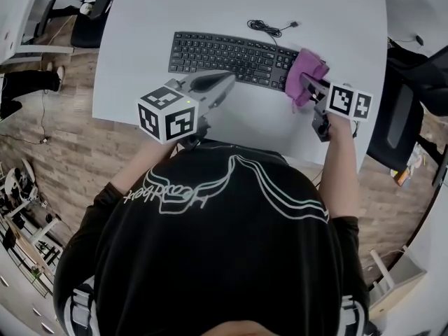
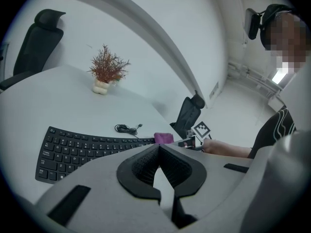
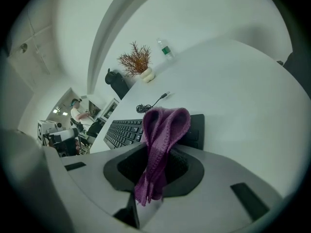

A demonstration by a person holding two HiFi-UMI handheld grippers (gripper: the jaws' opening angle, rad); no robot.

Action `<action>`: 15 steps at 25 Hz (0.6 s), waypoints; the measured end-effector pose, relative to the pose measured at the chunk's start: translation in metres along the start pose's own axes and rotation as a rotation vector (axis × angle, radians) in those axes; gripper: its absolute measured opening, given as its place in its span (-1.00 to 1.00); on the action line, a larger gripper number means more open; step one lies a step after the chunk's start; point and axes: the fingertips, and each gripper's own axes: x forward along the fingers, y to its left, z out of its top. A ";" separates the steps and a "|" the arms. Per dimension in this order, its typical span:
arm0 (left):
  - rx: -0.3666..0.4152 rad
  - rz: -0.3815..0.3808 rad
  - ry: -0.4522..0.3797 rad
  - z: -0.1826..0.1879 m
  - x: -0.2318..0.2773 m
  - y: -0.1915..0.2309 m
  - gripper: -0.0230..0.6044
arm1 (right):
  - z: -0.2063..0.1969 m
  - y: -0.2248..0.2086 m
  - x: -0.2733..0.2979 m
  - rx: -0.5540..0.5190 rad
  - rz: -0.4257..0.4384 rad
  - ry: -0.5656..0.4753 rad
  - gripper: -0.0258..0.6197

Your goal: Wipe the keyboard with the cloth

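A black keyboard [image 1: 231, 56] lies across the white table [image 1: 140, 40]. My right gripper [image 1: 310, 84] is shut on a purple cloth [image 1: 306, 74], which hangs over the keyboard's right end. In the right gripper view the cloth [image 3: 163, 130] is pinched between the jaws and folds over their tips, with the keyboard [image 3: 127, 130] just beyond. My left gripper [image 1: 222, 81] hovers by the keyboard's near edge, around its middle. Its jaws meet at the tip with nothing between them. From the left gripper view I see the keyboard [image 2: 82, 147], the cloth [image 2: 164, 138] and the right gripper [image 2: 193, 141].
The keyboard's coiled cable [image 1: 269, 28] lies behind it. A small potted plant [image 2: 106, 72] and a bottle [image 3: 165, 49] stand farther back on the table. Black office chairs [image 1: 413, 96] [image 1: 91, 12] flank the table. A person [image 3: 77, 111] stands in the background.
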 end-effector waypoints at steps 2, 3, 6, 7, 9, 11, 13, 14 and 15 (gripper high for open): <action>0.003 -0.003 0.012 -0.002 0.011 -0.010 -0.91 | -0.001 -0.012 -0.013 0.009 0.000 -0.010 -0.72; 0.004 -0.003 0.019 -0.003 0.016 -0.013 -0.91 | -0.002 -0.017 -0.018 0.014 -0.001 -0.014 -0.72; 0.007 -0.010 0.031 -0.006 0.026 -0.019 -0.91 | -0.003 -0.028 -0.028 0.020 -0.007 -0.026 -0.72; 0.008 -0.013 0.034 -0.006 0.029 -0.020 -0.91 | -0.003 -0.031 -0.031 0.021 -0.011 -0.028 -0.72; 0.013 -0.016 0.038 -0.007 0.032 -0.023 -0.91 | -0.004 -0.038 -0.036 0.026 -0.018 -0.034 -0.72; 0.016 -0.017 0.042 -0.007 0.036 -0.026 -0.91 | -0.006 -0.043 -0.042 0.036 -0.021 -0.041 -0.72; 0.018 -0.015 0.042 -0.007 0.039 -0.028 -0.91 | -0.006 -0.049 -0.047 0.042 -0.023 -0.049 -0.72; 0.019 -0.014 0.041 -0.007 0.041 -0.029 -0.91 | -0.006 -0.051 -0.049 0.041 -0.027 -0.053 -0.72; 0.019 -0.013 0.039 -0.007 0.043 -0.031 -0.91 | -0.006 -0.052 -0.051 0.037 -0.031 -0.058 -0.72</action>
